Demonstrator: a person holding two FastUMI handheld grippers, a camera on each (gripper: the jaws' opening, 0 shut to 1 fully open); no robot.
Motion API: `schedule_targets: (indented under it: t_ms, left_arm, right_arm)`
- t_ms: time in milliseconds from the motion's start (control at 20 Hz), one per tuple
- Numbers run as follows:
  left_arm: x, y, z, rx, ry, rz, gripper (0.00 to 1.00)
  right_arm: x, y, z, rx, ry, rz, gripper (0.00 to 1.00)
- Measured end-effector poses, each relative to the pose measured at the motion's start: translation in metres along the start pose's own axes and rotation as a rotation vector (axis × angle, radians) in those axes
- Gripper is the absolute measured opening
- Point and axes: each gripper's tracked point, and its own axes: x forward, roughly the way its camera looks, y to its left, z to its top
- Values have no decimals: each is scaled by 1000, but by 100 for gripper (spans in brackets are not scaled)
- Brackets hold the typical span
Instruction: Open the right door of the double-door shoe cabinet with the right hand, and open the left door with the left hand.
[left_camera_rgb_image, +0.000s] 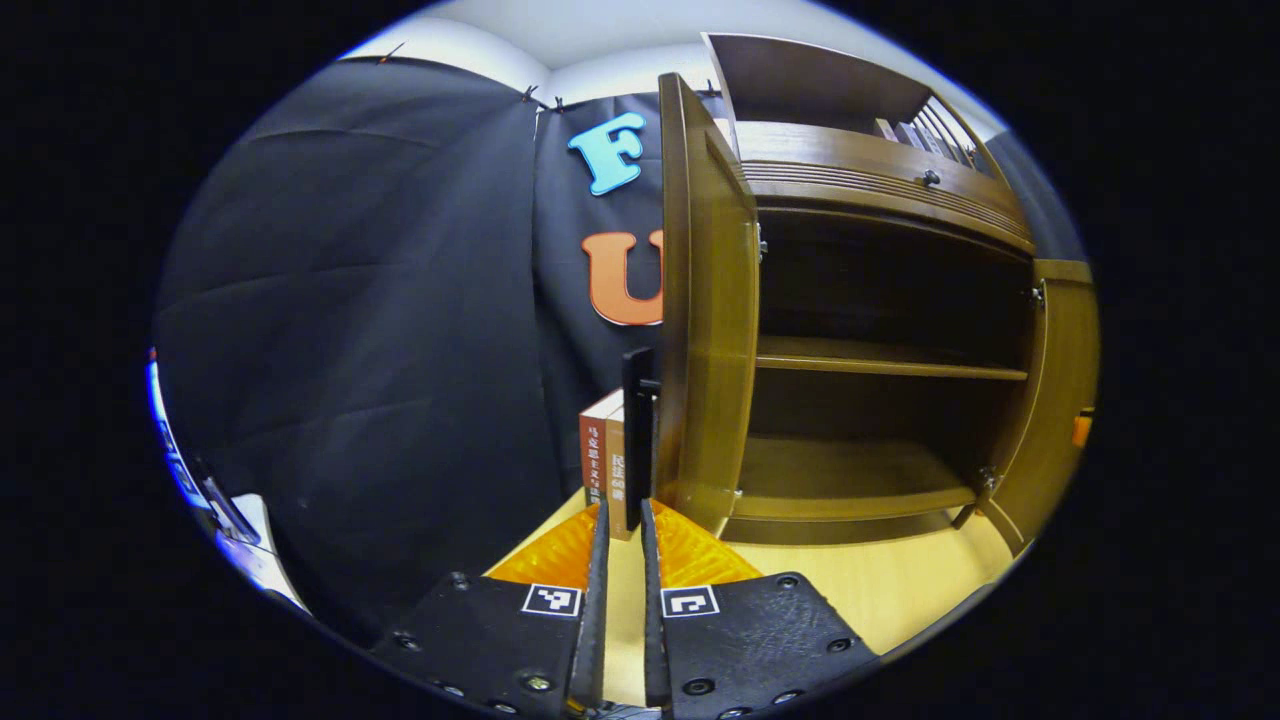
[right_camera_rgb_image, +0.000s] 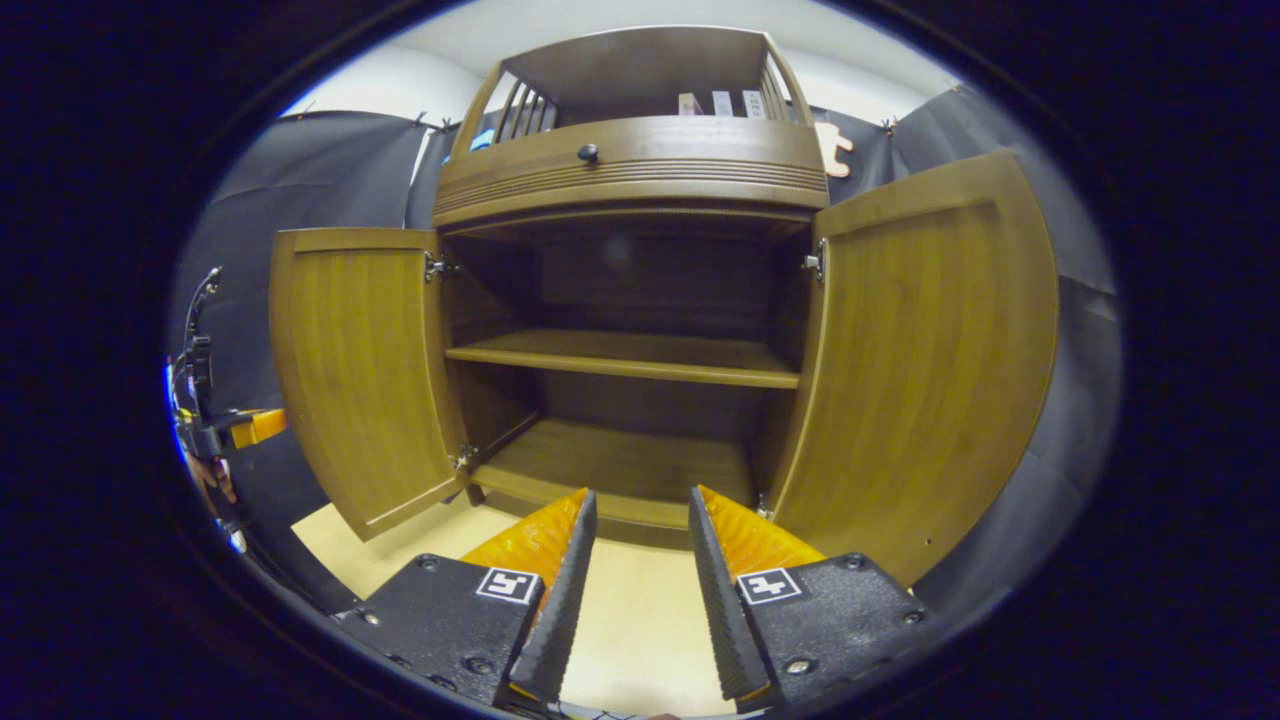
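Note:
The brown wooden shoe cabinet (right_camera_rgb_image: 630, 160) stands on a pale table with both doors swung wide. In the right gripper view the left door (right_camera_rgb_image: 360, 370) and the right door (right_camera_rgb_image: 930, 350) flank a bare inner shelf (right_camera_rgb_image: 620, 358). My right gripper (right_camera_rgb_image: 640, 495) is open in front of the cabinet's bottom, touching nothing. In the left gripper view the left door (left_camera_rgb_image: 705, 300) is seen nearly edge-on, and the right door (left_camera_rgb_image: 1060, 380) is at the far side. My left gripper (left_camera_rgb_image: 624, 508) sits just left of that door's lower corner, with a narrow gap between its fingers and nothing in it.
Two upright books (left_camera_rgb_image: 605, 460) and a black bookend (left_camera_rgb_image: 638, 400) stand against the cabinet's left side. A drawer with a dark knob (right_camera_rgb_image: 588, 152) tops the opening. The pale table (right_camera_rgb_image: 640, 620) runs in front. The other gripper and a hand (right_camera_rgb_image: 215, 425) show beyond the left door.

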Motion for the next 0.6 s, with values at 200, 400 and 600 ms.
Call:
schedule_targets:
  t_ms: [200, 400, 600]
  left_arm:
    - [-19, -20, 26, 36, -63, 6, 15]
    - [-32, -68, 66, 56, -167, -38, 29]
    - [-35, -126, 88, 29, -190, -151, 20]
  right_arm:
    - [-8, -12, 20, 4, -59, -30, 59]
    - [-19, -23, 51, 2, -133, -65, 64]
    - [-28, -35, 78, 12, -189, -94, 71]
